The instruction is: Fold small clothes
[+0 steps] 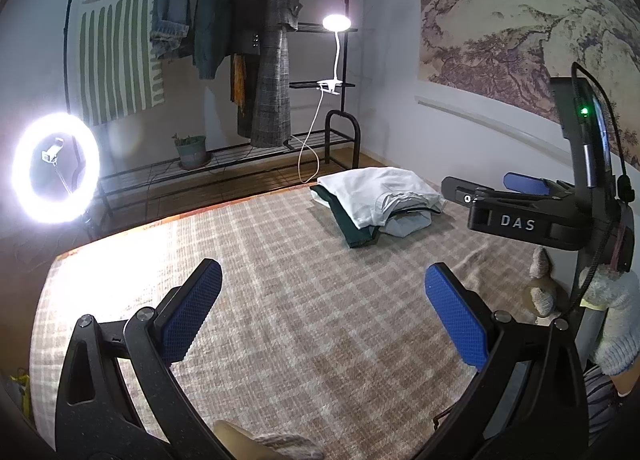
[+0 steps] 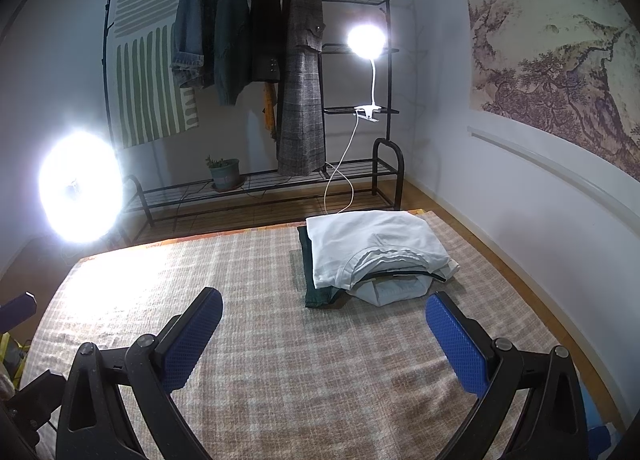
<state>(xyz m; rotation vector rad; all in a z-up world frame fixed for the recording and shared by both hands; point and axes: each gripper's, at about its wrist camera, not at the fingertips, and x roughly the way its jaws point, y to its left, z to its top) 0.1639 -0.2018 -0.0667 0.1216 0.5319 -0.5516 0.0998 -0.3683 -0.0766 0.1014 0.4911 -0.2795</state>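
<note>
Folded clothes [image 2: 372,256] (soft stack) on woven plaid mat [image 2: 280,360]; both grippers agape.

Stack of folded clothes [image 2: 372,256]: white garment [image 2: 360,240] topmost, collar facing forward; pale blue piece [image 2: 396,292] and dark green piece [image 2: 320,292] beneath; lying on checked blanket [image 2: 280,360], far right.

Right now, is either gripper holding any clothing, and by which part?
Nothing held: left gripper and right gripper are open above the blanket; the folded pile lies untouched.
</note>
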